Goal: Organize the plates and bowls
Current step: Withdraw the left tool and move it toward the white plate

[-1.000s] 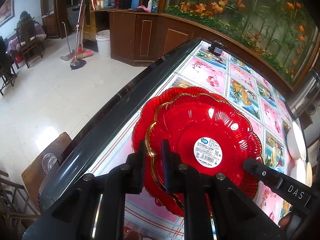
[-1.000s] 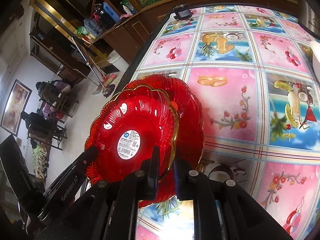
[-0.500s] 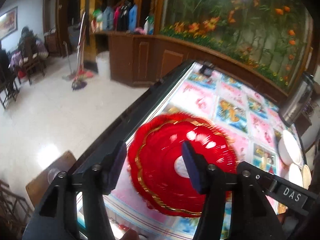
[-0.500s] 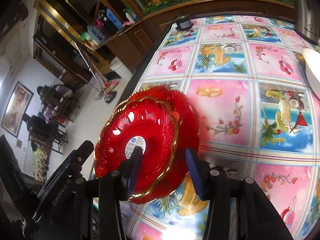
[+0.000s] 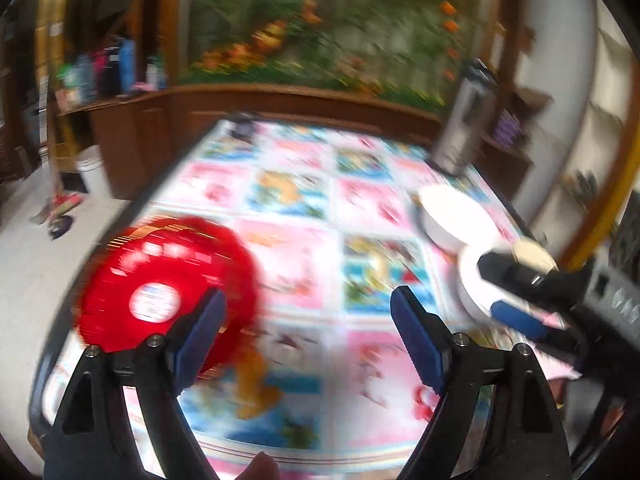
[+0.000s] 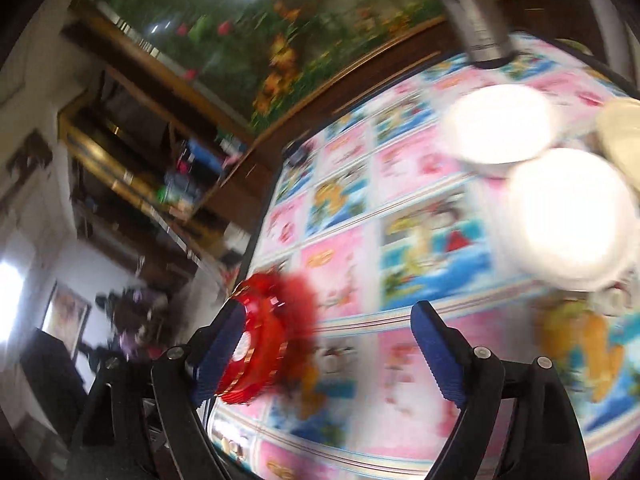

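The stacked red plates with a white label lie near the table's left edge; in the right wrist view they show edge-on at lower left. My left gripper is open and empty, just right of the plates. My right gripper is open and empty over the tablecloth; it also shows in the left wrist view at the right. Two white bowls and a cream dish sit at the right. Both views are blurred.
The table carries a pink and blue pictured cloth. A steel thermos stands at the far right corner. A small dark object lies at the far left corner. A wooden cabinet and flower mural lie beyond.
Both grippers let go of the red plate, which now rests on the other red plate. Both opened wide and swung right toward the white bowls.
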